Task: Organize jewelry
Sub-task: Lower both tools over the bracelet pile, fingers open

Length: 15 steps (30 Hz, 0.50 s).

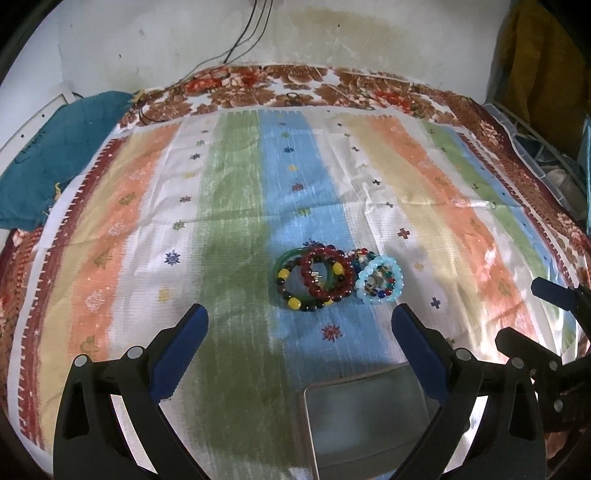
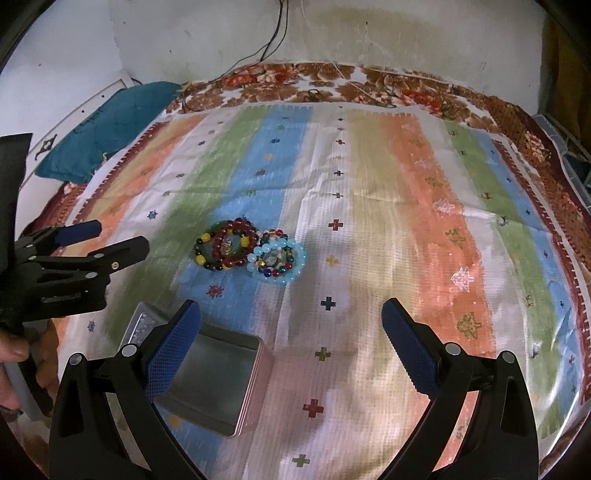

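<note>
I hold both grippers above a striped cloth that covers the surface, with a brown flowered blanket showing around its edges; I cannot tell if a worktop or a bed lies under it. My left gripper has its fingers spread wide and they hold nothing. My right gripper is the same, fingers spread and nothing between them. The jewelry lies in one small heap on the blue stripe, in front of both grippers and not touched by either. In the heap I see a dark red bead bracelet that lies over a green bangle and over a bracelet of yellow and dark beads. Just beside it, on the right and touching, there is a pale blue bead bracelet with multicolored beads under it and some small pieces inside the ring that I cannot make out. An open metal tin stands on the cloth nearer to me than the heap, and in the left view it is between the left fingers at the lower edge. Its inside looks bare. A teal cloth lies at the far left edge near the white wall, and black cables hang down this wall.
</note>
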Available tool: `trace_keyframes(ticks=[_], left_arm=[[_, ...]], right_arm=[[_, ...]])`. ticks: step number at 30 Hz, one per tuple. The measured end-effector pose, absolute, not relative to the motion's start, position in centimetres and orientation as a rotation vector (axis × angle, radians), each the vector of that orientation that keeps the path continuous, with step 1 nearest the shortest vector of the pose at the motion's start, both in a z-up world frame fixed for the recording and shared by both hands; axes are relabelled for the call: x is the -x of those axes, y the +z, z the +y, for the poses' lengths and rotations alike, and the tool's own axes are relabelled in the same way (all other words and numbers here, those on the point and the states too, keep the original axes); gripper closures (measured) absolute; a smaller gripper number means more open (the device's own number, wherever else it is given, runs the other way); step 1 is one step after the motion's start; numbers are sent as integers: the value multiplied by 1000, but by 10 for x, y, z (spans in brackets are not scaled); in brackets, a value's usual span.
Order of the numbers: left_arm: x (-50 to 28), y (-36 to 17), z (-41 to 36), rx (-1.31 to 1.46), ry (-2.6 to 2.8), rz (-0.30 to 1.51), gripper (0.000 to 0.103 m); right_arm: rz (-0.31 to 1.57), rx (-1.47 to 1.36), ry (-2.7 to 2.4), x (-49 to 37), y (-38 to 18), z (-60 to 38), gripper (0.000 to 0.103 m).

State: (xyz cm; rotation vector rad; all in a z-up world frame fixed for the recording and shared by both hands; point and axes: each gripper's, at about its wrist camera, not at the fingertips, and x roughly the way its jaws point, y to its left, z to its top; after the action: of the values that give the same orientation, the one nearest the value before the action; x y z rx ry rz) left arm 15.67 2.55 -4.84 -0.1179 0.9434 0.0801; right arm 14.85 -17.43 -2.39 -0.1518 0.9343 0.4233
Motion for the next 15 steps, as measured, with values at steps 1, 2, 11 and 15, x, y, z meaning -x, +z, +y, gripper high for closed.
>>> trace_keyframes(ticks=[1,2,11,15], left_arm=[[-161,-51,25,114,78,951,6],[-164,-52,25,110,79,956,6],[-191,-66,23,123,66,1010,6],[-199,-68,19,120,54,1020,6]], right_arm=[[940,149,423,-151,-25,-174,4],[946,146,421,-154,-27,-174,4],[985,100,434,-172,-37,-174,4],[997,92,433,-180,-41,-173,4]])
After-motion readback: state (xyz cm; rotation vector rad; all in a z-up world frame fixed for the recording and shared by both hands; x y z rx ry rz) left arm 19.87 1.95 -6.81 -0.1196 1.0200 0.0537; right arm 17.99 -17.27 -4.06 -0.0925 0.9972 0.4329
